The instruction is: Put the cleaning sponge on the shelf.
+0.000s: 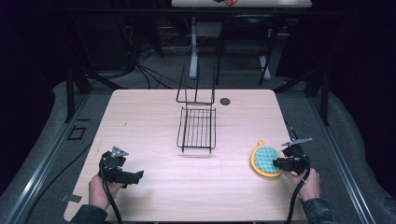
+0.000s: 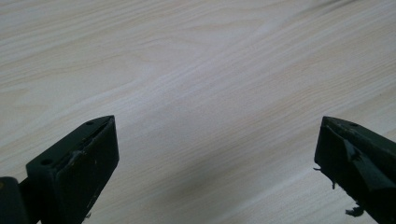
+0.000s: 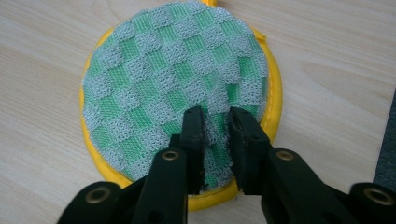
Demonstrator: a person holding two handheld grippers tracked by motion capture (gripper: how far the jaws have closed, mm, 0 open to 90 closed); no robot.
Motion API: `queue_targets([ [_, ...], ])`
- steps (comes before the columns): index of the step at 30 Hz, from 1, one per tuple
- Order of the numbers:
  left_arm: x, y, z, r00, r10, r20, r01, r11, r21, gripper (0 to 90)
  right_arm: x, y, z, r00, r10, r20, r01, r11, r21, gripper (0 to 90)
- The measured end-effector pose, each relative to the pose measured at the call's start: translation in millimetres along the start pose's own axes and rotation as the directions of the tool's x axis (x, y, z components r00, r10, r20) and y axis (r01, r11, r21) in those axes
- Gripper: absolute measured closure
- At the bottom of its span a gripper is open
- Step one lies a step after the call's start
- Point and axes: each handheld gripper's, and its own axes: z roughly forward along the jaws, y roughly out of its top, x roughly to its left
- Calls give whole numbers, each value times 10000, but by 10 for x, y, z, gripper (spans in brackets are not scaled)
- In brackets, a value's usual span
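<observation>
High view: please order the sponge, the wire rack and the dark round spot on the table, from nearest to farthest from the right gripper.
1. Sponge, pinched in the right gripper.
2. Wire rack, table centre.
3. Dark round spot, far edge.

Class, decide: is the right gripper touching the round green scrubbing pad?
Touching. In the right gripper view, the right gripper pinches a fold of the scrubbing pad's green mesh between its jaws.

A pale wooden table [image 1: 140, 116] stands on grey floor [image 1: 60, 112] in a dark room, cables [image 1: 144, 70] trailing behind.
</observation>
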Motion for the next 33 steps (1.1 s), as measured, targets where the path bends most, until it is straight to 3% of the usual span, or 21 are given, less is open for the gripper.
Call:
queue_targets([
  [9,0,0,8,9999,-120,-125,120,9999,21,0,52,-13,-39,9988,-363,326,376,9984,-411,881],
  [15,1,-5,4,9999,-103,-124,104,9999,39,0,66,-10,-90,9982,-501,344,524,9961,-709,889],
  [22,4,-7,0,9999,-44,-97,44,10000,14,0,71,17,-226,9995,-260,186,281,9916,-1263,890],
  [33,-4,-2,19,10000,-16,-80,16,10000,-27,0,126,72,-336,9992,-404,49,407,9850,-1678,889],
])
